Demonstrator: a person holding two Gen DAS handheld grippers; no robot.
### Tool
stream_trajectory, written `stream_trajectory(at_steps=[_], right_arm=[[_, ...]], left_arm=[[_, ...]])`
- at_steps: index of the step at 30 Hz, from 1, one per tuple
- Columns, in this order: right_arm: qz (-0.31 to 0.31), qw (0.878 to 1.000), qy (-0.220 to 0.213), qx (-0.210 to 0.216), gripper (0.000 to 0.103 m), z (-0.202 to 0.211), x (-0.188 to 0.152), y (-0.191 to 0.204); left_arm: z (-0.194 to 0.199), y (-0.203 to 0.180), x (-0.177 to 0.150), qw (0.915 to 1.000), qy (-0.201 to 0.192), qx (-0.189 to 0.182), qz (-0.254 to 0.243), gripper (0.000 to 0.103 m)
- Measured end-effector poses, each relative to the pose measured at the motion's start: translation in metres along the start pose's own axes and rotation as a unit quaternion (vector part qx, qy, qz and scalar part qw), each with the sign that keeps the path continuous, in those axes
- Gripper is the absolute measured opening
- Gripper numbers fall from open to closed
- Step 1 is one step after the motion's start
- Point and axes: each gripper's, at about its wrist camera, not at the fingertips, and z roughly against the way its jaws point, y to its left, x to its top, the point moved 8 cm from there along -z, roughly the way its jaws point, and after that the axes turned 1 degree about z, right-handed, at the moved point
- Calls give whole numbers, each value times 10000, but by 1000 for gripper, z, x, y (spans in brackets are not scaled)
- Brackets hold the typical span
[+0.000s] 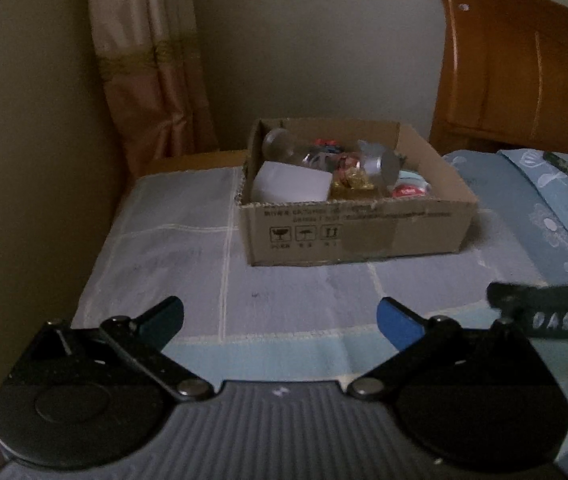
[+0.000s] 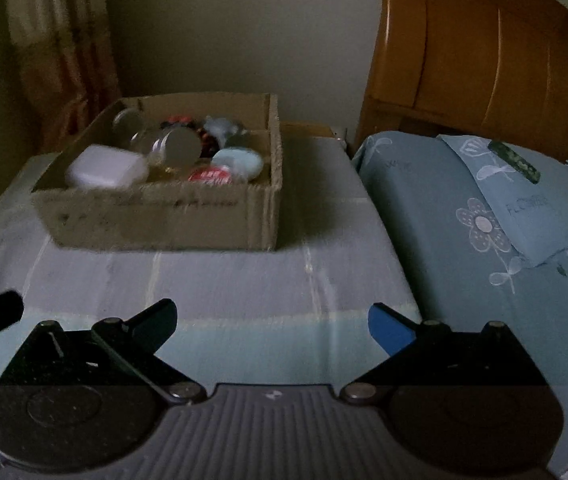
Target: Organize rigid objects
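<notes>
**Both Claws Empty, Carton Loaded**

**Left wrist view**

1. You held the left gripper (image 1: 282, 320) with its jaws spread wide. Nothing sat between the fingers, and they touched nothing; only the striped bedsheet (image 1: 172, 264) showed in the gap.
2. The cardboard box (image 1: 355, 232) stood on the sheet, well ahead of the claw. The task's rigid objects lay inside it: a white container (image 1: 291, 186) at the near left, a clear jar (image 1: 280, 144) on its side behind it, a gold item (image 1: 351, 188) in the middle and a red-labelled lid (image 1: 409, 191) at the near right.
3. Part of the right gripper (image 1: 547, 312) entered at the right edge, blurred.

**Right wrist view**

1. You held the right gripper (image 2: 272, 324) fully spread. It carried nothing and was in contact with nothing.
2. The box appeared ahead and to the left, blurred. The white container lay at its near left corner, with a pale blue round item (image 2: 238, 164) toward the right wall.
3. A blue floral pillow (image 2: 495, 196) lay to the right, in front of the wooden headboard (image 2: 483, 52).

**Step in hand**

No loose rigid object showed on the sheet in either view. Judged from that, you were between placements or at the end of the task. The next move called for locating any item outside the carton before closing either claw.
</notes>
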Motion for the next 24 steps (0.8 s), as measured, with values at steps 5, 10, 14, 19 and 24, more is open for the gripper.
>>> stream_trajectory(at_steps=[5, 10, 14, 19, 24], right_arm=[[0, 9998, -167, 144, 103, 38, -5, 3], [50, 9987, -420, 291, 103, 67, 0, 8], [67, 9978, -588, 313, 103, 82, 4, 8], [27, 9969, -705, 361, 103, 90, 8, 6], [-47, 9967, -704, 393, 103, 89, 7, 4]], left_arm=[[29, 2, 4, 10000, 4, 71, -18, 102], [52, -2, 9, 9998, -123, 108, -90, 102], [62, -2, 15, 9996, -190, 158, -105, 102], [70, -2, 23, 9993, -327, 160, -24, 102], [71, -7, 23, 9993, -378, 61, -47, 102]])
